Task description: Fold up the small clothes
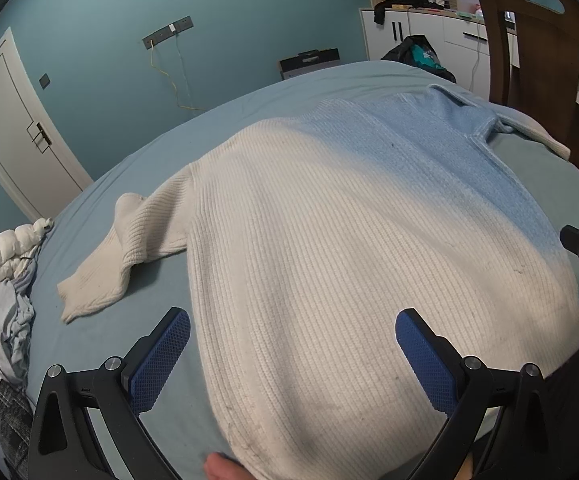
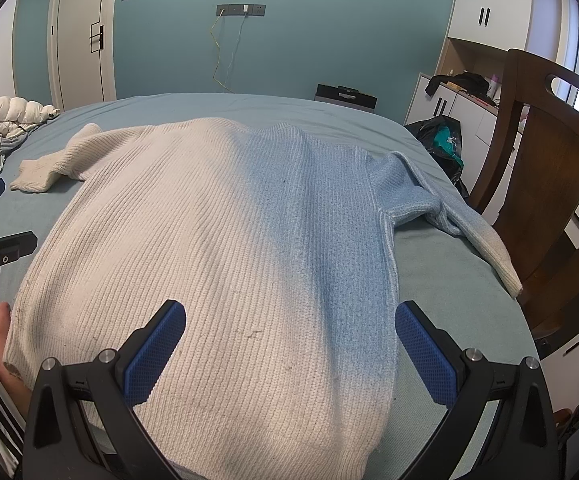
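Observation:
A ribbed knit sweater, cream on one side and fading to light blue on the other, lies spread flat on the blue bed sheet. It also shows in the right wrist view. Its cream sleeve lies bent at the left, its blue sleeve at the right. My left gripper is open and empty, above the hem at the sweater's left part. My right gripper is open and empty, above the hem at the sweater's right part. A bare thumb touches the hem.
A pile of crumpled white and grey clothes lies at the bed's left edge. A dark wooden chair stands close against the bed's right side. A black bag sits at the far right corner. White cabinets and a door stand beyond.

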`<state>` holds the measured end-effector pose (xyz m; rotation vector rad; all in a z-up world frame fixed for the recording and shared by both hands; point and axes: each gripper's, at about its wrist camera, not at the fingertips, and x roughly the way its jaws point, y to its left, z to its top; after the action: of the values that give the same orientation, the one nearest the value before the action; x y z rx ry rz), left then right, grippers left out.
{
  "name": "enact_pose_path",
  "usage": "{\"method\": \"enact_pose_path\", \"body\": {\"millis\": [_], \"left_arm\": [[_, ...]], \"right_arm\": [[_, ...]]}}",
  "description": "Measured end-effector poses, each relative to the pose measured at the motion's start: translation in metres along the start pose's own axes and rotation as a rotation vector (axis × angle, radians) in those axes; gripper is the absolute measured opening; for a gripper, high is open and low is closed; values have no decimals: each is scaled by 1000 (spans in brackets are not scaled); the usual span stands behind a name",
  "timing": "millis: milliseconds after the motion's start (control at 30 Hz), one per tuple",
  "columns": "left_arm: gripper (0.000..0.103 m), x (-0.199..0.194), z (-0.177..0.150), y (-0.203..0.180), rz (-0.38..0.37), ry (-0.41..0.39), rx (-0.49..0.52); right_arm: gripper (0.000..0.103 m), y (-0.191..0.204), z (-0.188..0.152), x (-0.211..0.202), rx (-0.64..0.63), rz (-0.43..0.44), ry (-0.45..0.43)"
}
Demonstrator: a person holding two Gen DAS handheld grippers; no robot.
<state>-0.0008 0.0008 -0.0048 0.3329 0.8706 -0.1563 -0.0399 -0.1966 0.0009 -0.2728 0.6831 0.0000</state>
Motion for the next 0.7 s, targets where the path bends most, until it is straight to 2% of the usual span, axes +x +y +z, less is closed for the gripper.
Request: {"method": "enact_pose_path", "body": {"millis": [700], "left_arm": [[103, 2, 0, 1, 2, 6, 1]], "right_arm": [[102, -2, -1, 0, -2, -6, 5]]}}
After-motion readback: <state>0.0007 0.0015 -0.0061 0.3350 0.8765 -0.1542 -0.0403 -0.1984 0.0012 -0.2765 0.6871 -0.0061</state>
